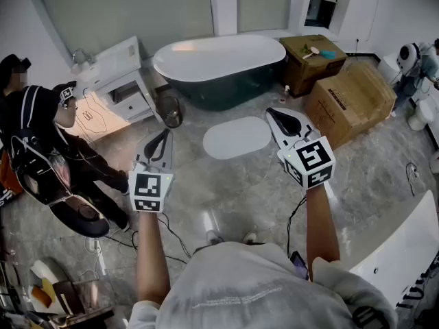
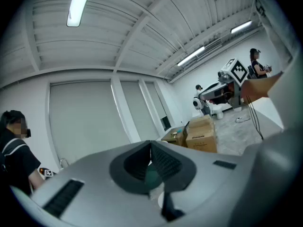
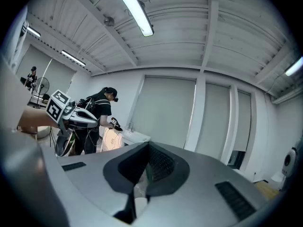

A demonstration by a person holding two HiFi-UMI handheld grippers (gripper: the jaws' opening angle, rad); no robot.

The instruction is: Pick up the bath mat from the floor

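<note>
Counting: one bath mat (image 1: 236, 137), two grippers (image 1: 165, 133) (image 1: 271, 113)

A dark bathtub (image 1: 219, 67) with a white rim is seen by the far wall, on a grey marbled floor (image 1: 233, 190). To its right a darker box (image 1: 312, 57) is set, with a larger, paler box (image 1: 350, 101) just in front of it. Small items are laid on the darker box. A white vanity (image 1: 113, 74) is placed left of the bathtub, and a round bin (image 1: 171, 110) stands between them. A person (image 1: 41, 136) in dark clothes is seen at the left edge. A cable (image 1: 411, 173) lies at the right. Tube lights (image 3: 132, 8) are fixed to the ribbed ceiling.
</note>
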